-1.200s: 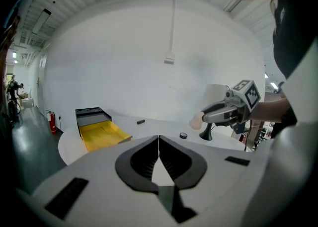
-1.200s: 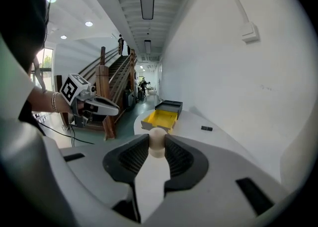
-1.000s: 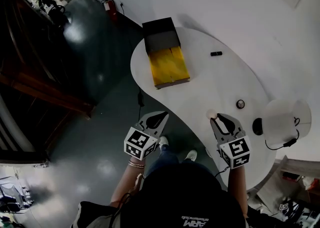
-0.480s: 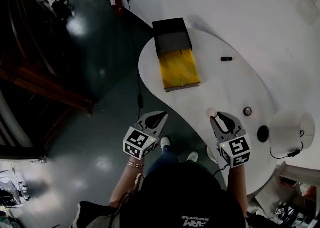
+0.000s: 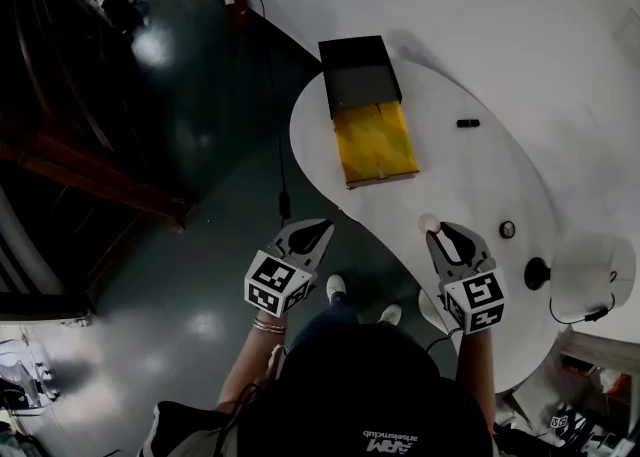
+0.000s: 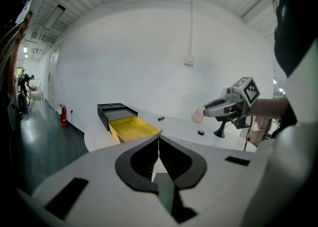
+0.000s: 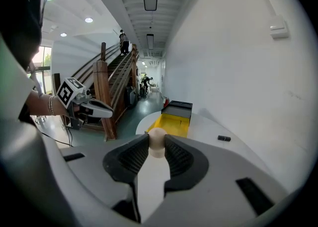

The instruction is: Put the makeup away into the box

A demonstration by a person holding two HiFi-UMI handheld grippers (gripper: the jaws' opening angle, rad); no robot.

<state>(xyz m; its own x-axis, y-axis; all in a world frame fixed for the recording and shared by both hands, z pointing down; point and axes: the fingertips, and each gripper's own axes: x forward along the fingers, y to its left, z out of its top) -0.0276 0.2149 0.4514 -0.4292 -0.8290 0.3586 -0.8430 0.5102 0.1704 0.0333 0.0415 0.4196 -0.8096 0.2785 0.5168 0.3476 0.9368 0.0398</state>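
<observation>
A white, curved tabletop carries a black box with its yellow tray open, a small black stick, a small round pot and a lamp's black foot.

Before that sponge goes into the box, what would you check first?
1. Grip: the sponge is pinched between the jaws of the right gripper: ok.
2. The yellow drawer of the box is pulled open: ok.
3. The table between sponge and drawer looks unobstructed: ok.
4. The left gripper is shut, empty and off to the side: ok.
5. The black stick and round pot put away: not ok, both lie on the table.
6. Drawer deep enough: cannot tell.
</observation>
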